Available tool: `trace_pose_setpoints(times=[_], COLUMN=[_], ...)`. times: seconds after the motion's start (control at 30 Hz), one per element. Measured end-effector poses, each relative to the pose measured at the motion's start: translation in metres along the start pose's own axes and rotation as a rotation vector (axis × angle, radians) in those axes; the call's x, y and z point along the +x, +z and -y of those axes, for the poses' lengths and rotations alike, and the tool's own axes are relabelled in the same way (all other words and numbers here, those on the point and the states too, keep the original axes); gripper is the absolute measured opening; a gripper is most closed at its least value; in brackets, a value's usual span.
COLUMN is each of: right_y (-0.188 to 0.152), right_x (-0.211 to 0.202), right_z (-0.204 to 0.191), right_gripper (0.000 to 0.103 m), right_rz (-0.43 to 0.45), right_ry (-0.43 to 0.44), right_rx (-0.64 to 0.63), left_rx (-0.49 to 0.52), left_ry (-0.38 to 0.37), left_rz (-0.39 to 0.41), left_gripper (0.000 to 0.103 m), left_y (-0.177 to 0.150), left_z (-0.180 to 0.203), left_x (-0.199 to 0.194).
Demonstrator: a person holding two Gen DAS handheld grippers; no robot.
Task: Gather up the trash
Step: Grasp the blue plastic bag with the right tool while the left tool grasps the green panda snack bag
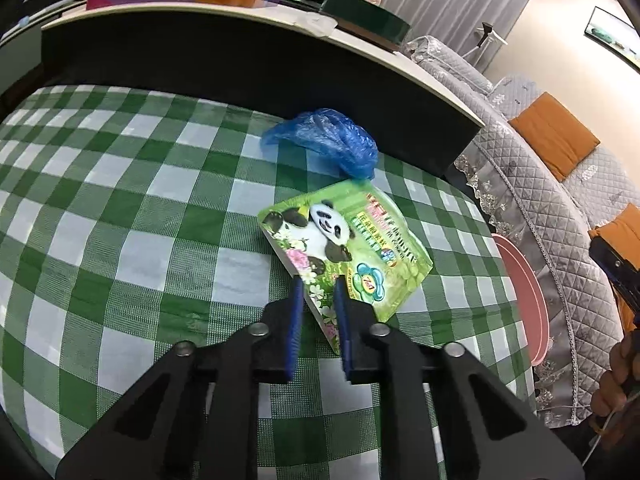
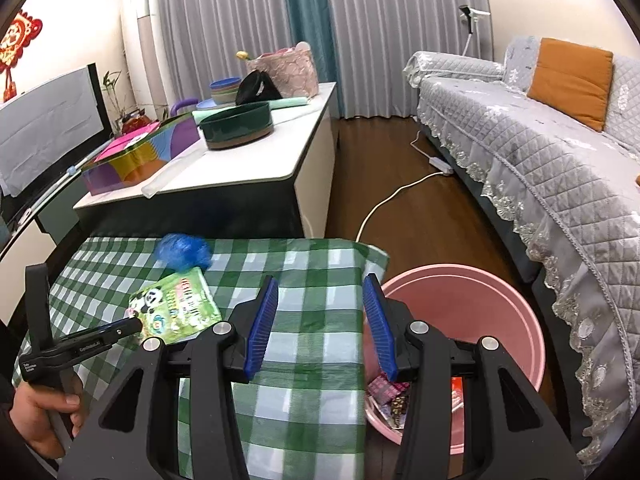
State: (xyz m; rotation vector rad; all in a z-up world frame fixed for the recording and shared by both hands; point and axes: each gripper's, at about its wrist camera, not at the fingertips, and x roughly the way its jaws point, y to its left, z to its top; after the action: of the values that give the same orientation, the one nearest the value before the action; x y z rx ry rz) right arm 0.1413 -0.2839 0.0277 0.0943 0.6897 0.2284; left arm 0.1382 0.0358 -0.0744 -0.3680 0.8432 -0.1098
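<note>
The left tongs (image 1: pixel 318 292) are clamped on the near edge of a green packet with a panda on it (image 1: pixel 348 248), one blue pad on each side of that edge; the packet is tipped up from the green-and-white checked tabletop (image 1: pixel 120 200). In the right wrist view the same tongs (image 2: pixel 134 325) reach in from the left, held by the person's left hand (image 2: pixel 44 420), and meet the packet (image 2: pixel 176 306) at its lower left corner. Just behind the packet, touching its far corner, lies a crumpled blue plastic bag (image 1: pixel 324 140). To the right, the right tongs (image 2: pixel 320 324) stand wide apart with nothing between them, above the right edge of the tabletop. Further right, beside the tabletop, stands a pink bin (image 2: pixel 480 320) with some wrappers (image 2: pixel 390 398) in its bottom.
</note>
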Motion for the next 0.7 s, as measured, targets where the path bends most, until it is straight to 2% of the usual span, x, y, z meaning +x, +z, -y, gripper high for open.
trace_pose_setpoints(times=[0.2,0.37,0.6,0.63,0.7], right_y=[0.002,0.003,0.009,0.01,0.011], right_x=[0.016,0.038,0.081,0.09,0.105], right_z=[-0.029,-0.062,-0.12,-0.129,-0.142], right_gripper=[0.045,0.045,0.046,0.047,0.055], right_rz=[-0.016,-0.051,-0.094,-0.107,-0.121], right_ry=[0.04,0.1,0.184,0.193,0.199], right_rx=[-0.049,-0.092,-0.145,-0.154,-0.169], left_rx=[0.032,-0.032,-0.109,-0.115,-0.121], left_ry=[0.015,0.063,0.176,0.194,0.222], left_rz=[0.019,0.013,0.034,0.04,0.048], left_gripper=[0.005,0.005,0.004,0.004,0.004], left_y=[0.006,0.007,0.011,0.012,0.014], left_z=[-0.002,-0.026,-0.064,-0.068,-0.075], left_x=[-0.012,-0.023,-0.042,-0.044,-0.046])
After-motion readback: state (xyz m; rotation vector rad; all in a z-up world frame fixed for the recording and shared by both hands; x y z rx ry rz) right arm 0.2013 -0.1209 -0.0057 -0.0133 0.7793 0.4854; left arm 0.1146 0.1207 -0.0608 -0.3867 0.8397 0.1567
